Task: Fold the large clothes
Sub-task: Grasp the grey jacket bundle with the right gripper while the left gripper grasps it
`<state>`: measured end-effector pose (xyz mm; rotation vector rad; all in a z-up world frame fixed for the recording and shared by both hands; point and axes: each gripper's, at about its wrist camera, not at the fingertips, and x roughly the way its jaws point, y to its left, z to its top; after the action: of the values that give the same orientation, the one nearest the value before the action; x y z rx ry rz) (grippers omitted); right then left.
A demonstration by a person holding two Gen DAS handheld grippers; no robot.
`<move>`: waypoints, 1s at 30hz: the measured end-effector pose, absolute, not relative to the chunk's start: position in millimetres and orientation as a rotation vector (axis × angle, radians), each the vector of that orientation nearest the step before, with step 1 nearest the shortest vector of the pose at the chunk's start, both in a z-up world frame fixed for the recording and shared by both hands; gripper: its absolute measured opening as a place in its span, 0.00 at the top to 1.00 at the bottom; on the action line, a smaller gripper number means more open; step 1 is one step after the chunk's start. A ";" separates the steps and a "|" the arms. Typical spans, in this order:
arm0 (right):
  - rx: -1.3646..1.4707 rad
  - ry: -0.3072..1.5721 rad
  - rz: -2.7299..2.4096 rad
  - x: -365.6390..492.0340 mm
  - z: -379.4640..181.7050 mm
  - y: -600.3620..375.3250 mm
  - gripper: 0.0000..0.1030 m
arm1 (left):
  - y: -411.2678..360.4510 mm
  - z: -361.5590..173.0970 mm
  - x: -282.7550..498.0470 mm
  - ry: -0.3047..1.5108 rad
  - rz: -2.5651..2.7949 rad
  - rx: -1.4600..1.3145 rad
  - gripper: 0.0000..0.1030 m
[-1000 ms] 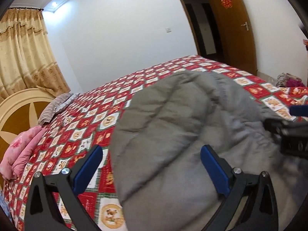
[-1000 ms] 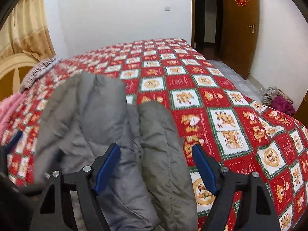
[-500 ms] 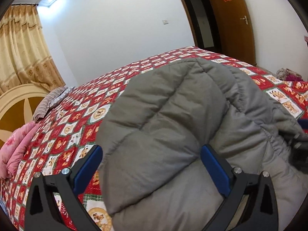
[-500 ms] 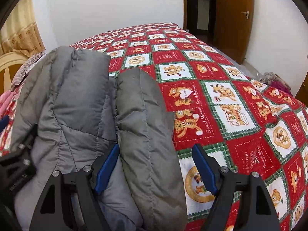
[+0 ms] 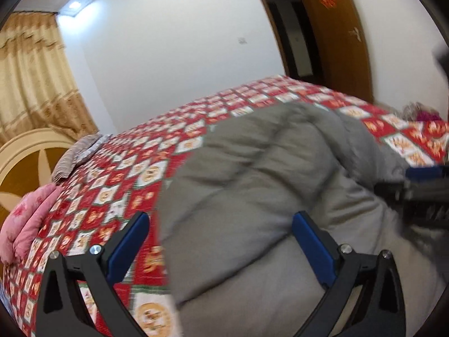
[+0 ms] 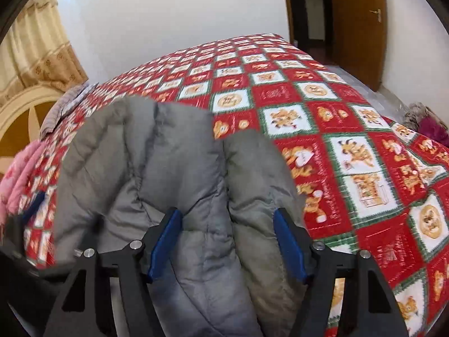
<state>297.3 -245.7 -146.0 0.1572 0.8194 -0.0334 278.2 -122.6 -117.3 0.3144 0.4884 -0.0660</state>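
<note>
Presently catalogued, one padded grey jacket, laid on a bed under a red patterned cover, near the person's edge. Its quilted body is doubled into a thick slab; one sleeve lies alongside it, toward the open bedspread.

Right gripper: angled down over the jacket, straddling the seam where sleeve meets body. Jaws closing with padded fabric between them; the blue pads do not clearly press it yet. Likely purpose: to pinch both layers for the next fold.

Left gripper: jaws spread wide and released, gripping nothing, poised over the jacket's other edge, apparently ready to take the matching side.

Also present: pink bedding by the headboard.
</note>
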 end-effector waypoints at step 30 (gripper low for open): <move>0.304 0.793 -0.021 275.7 -194.6 -285.9 0.31 | -110.1 -165.7 295.8 0.671 -0.172 0.188 0.00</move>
<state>275.7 -285.9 -194.6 0.3044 0.7935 -0.0209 295.8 -110.1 -165.7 0.1882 0.6705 -0.1720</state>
